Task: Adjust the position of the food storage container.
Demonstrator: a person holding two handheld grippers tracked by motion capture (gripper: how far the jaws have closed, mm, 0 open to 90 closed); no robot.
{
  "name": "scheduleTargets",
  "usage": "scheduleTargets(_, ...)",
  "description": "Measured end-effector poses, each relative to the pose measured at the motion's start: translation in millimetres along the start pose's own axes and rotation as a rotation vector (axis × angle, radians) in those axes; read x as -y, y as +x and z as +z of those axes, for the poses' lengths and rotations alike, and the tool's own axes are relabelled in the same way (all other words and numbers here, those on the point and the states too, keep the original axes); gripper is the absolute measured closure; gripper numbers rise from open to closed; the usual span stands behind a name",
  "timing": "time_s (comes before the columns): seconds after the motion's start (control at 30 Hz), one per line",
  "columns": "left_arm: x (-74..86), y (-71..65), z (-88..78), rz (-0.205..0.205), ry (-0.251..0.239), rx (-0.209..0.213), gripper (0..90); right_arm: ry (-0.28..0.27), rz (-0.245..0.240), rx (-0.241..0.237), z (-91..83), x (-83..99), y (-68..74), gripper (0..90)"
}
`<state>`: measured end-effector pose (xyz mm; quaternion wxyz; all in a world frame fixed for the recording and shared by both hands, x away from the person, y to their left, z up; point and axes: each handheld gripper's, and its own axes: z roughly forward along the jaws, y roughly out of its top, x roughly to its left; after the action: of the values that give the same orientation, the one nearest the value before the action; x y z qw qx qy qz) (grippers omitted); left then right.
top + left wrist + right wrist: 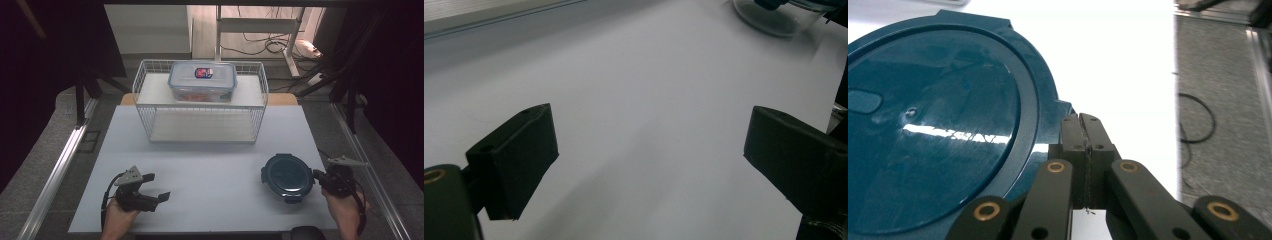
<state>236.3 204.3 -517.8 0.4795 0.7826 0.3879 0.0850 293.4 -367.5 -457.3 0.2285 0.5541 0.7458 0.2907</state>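
The right gripper (318, 175), jaws pressed together with nothing between them, sits at the right rim of the round dark-blue lidded container (287, 176) on the white table (210, 165), whether touching I cannot tell. The left gripper (156, 186) rests well apart at near left, jaws wide, empty. Farther back stands a wire basket (200, 102)

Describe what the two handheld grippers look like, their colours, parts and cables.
Both are black. The left gripper has two blocky matte jaws and a grey three-cornered plate on top. The right gripper carries the same grey plate, its linkage arms show brass-coloured pivot rings, and a black cable trails from each.
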Motion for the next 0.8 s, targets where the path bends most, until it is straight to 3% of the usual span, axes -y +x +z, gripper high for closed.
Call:
scheduleTargets(0.23, -0.1, -0.4, 1.0, 0.0, 0.003, 0.004, 6.4, 0.001, -0.044, -0.081, 4.6, -2.4, 23.6, 89.2)
scheduleTargets(0.43, -0.3, -0.5, 1.2, -0.002, 0.004, 0.005, 6.4, 0.0, -0.046, -0.172, 9.9, -4.0, 40.7, 89.2)
scheduleTargets(0.8, -0.3, -0.7, 2.0, -0.006, 0.006, 0.011, 6.4, 0.005, -0.115, -0.236, 15.8, -7.4, 77.8, 89.2)
